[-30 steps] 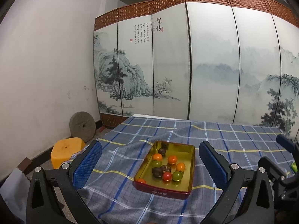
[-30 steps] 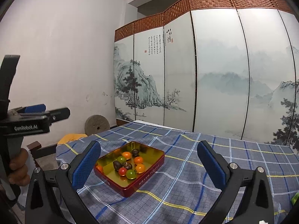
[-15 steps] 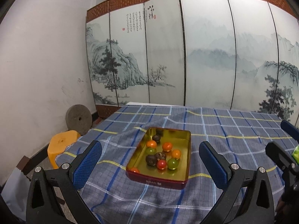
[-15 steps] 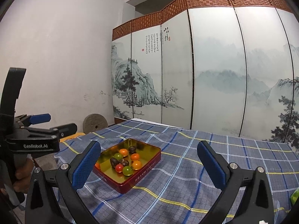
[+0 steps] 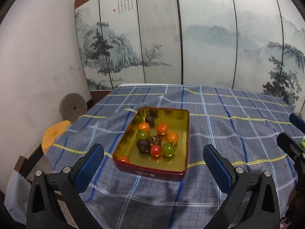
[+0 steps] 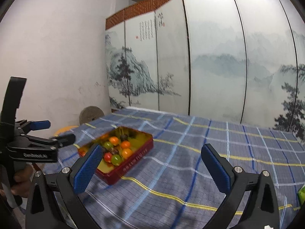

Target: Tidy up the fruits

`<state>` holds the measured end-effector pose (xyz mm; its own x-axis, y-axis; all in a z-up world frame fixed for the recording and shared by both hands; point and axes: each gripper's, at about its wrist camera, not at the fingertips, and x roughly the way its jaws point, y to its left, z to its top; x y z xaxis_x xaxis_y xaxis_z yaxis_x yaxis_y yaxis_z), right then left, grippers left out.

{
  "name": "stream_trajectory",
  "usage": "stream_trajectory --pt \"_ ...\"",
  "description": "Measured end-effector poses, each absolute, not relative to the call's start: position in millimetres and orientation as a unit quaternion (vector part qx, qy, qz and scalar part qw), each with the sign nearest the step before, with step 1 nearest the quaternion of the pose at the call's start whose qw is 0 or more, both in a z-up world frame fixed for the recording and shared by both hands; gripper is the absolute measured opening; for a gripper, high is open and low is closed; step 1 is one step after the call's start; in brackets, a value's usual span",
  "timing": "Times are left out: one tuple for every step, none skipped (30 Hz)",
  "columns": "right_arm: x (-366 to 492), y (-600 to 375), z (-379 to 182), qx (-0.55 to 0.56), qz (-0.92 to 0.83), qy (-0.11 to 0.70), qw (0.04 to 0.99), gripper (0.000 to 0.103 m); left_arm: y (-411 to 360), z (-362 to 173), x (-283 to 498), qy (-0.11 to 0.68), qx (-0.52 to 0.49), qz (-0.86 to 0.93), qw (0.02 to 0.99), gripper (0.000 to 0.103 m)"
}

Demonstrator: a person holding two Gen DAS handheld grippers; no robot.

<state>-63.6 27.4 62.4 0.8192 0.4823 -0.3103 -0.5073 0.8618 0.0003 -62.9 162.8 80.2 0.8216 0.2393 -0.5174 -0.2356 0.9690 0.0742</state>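
Right wrist view: the right hand-held gripper [image 6: 152, 166] gapes wide and empty, its left pad hiding part of the red tin [image 6: 133, 160] of fruits [image 6: 118, 148] on the checked tabletop [image 6: 209, 152]. The left hand-held gripper [image 5: 152, 164], equally spread and empty, reads a blurred "GenRobot.AI"; the tin's lettering is illegible.

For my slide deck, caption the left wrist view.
Open left gripper faces a red tin of small fruits on a plaid cloth.

Each hand-held gripper [image 5: 153, 165] — black frame, silver screws, textured blue pads [image 6: 88, 168] — looks identical.
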Motion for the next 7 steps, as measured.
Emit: stream_trajectory --pt "-55.1 21.4 56.6 -0.044 0.255 0.162 0.952 0.103 162.3 77.9 -60.3 0.271 0.004 0.125 0.955 0.103" --pt "-48.4 17.2 52.9 -0.047 0.25 0.168 0.952 0.103 161.9 76.5 -58.5 0.27 0.004 0.126 0.954 0.103" --pt "-38.3 12.2 47.0 -0.055 0.244 0.18 0.951 0.103 161.8 75.8 -56.5 0.271 0.006 0.128 0.954 0.103" --pt "-22.7 5.8 38.2 -0.068 0.236 0.206 0.947 0.103 161.1 75.0 -53.8 0.273 0.01 0.132 0.953 0.103" --pt "-8.1 0.2 30.1 -0.079 0.228 0.229 0.943 0.103 160.8 74.4 -51.6 0.275 0.012 0.134 0.952 0.103" --pt "4.2 -6.1 23.1 -0.087 0.219 0.246 0.94 0.103 160.8 73.6 -48.7 0.28 0.012 0.135 0.95 0.103" --pt "20.4 -14.8 13.4 -0.098 0.205 0.267 0.937 0.103 162.7 73.0 -46.5 0.285 0.01 0.135 0.949 0.103"
